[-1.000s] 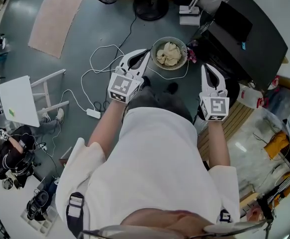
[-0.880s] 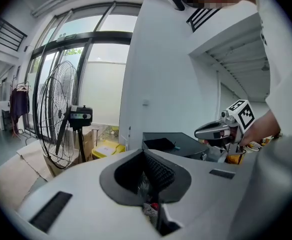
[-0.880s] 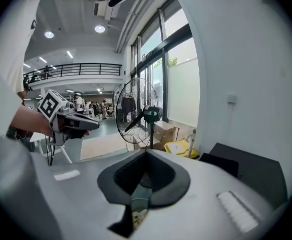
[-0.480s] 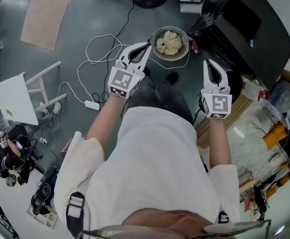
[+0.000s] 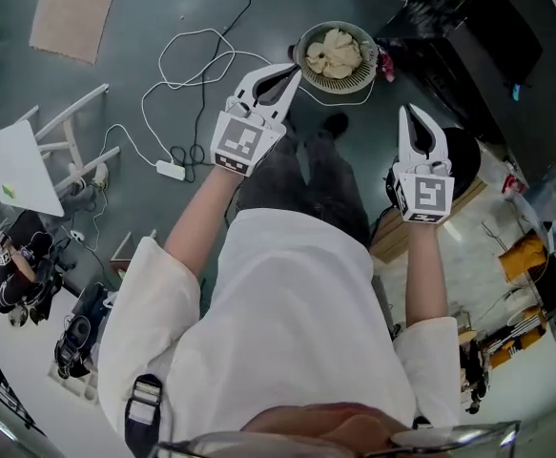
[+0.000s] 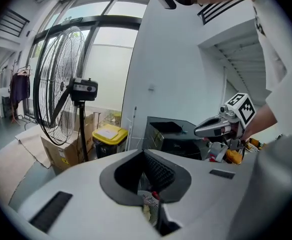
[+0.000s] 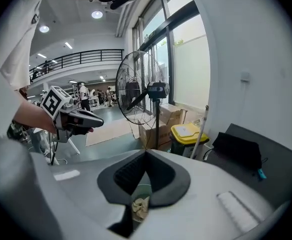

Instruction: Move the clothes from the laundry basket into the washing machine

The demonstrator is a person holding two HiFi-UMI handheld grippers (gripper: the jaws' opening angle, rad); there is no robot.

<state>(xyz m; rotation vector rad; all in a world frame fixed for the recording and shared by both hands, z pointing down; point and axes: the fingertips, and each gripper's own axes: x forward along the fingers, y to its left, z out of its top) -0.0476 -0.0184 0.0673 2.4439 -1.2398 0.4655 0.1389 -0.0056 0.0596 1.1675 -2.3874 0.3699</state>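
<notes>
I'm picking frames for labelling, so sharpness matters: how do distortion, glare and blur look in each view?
Head view: strong fisheye bending, even light, the basket sharp, no motion blur. Left gripper view: dark round vignette at the corners, the window behind the fan washed out. Right gripper view: same vignette, the window glaring beside the fan, edges bent.

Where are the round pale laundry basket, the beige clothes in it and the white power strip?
round pale laundry basket (image 5: 346, 86), head view, on its lower rim.
beige clothes (image 5: 335, 53), head view, middle of the pile.
white power strip (image 5: 171, 170), head view, middle of its body.
</notes>
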